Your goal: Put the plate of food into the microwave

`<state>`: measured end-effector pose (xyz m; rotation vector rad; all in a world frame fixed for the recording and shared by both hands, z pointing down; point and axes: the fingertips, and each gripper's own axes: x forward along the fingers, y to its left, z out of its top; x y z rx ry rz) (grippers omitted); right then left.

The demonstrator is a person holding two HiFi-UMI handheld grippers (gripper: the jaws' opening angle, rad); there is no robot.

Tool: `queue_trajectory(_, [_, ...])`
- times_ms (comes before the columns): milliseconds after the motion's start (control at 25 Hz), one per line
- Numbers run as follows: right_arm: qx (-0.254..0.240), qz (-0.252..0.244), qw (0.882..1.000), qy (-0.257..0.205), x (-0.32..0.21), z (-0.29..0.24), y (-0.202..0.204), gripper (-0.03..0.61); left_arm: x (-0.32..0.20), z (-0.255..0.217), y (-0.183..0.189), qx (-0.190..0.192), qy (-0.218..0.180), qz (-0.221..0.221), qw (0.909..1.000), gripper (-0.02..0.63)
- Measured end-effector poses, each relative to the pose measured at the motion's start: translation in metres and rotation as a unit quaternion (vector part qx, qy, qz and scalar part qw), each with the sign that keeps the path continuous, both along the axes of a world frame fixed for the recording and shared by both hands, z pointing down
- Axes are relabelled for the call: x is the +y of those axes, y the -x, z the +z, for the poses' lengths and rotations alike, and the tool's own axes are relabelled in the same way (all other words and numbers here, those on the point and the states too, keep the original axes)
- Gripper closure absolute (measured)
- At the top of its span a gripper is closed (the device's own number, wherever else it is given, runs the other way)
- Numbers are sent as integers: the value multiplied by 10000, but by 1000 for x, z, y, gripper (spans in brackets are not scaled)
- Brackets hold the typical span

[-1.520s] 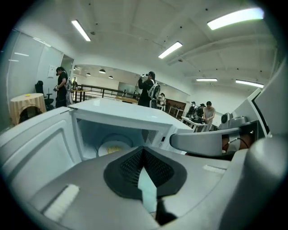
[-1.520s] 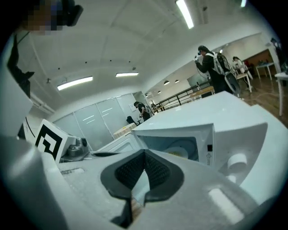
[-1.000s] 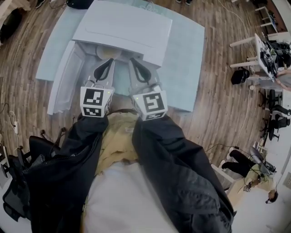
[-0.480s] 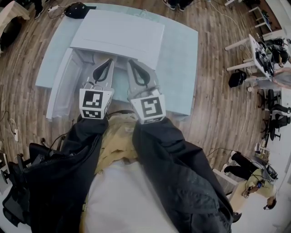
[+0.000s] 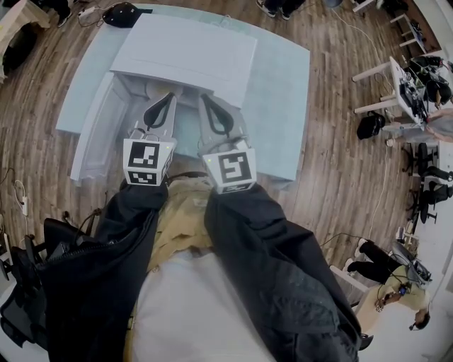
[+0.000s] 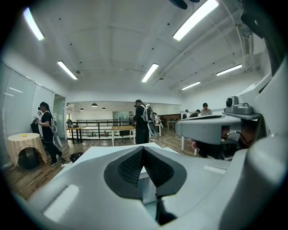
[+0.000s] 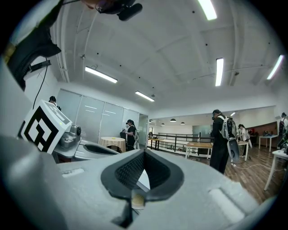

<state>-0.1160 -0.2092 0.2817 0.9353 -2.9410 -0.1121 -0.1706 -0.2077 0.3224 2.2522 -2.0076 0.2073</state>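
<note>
A white microwave (image 5: 185,49) stands on a light blue table (image 5: 283,106), its door (image 5: 92,134) swung open to the left. Both grippers point level at its open front, side by side. My left gripper (image 5: 169,96) is shut with nothing between its jaws; in its own view the ribbed pads (image 6: 135,164) meet at the tip (image 6: 143,148). My right gripper (image 5: 204,97) is also shut and holds nothing, its tip (image 7: 145,152) closed. The plate of food shows in no view; the microwave's top hides the inside.
Wooden floor surrounds the table. A black bag (image 5: 124,14) lies beyond the microwave. Desks with equipment (image 5: 417,85) and seated people (image 5: 389,272) are at the right. A black chair (image 5: 28,283) stands at my left. A person with a backpack (image 6: 143,121) stands ahead.
The head view has shifted a little. A tan round thing seen in the microwave's mouth a second ago is now hidden under its top. Both grippers keep their places.
</note>
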Motion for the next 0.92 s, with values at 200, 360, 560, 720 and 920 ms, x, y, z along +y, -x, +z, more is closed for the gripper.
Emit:
queue_trajectory(200, [62, -74, 9999, 53, 0, 7, 3, 586, 1, 4, 4, 54, 68, -67, 9999, 617])
queue_trajectory(360, [94, -98, 9999, 85, 2, 11, 4, 586, 2, 6, 3, 68, 80, -65, 9999, 618])
queue_trajectory(560, [94, -76, 9999, 102, 5, 14, -5, 586, 5, 10, -5, 74, 139, -67, 9999, 617])
queue_trajectory(720, [124, -63, 9998, 137, 1, 12, 3, 586, 0, 9, 2, 110, 189, -53, 9997, 617])
queue_trajectory(920, [121, -61, 9998, 164, -3, 8, 6, 586, -6, 7, 5, 125, 270, -40, 9995, 617])
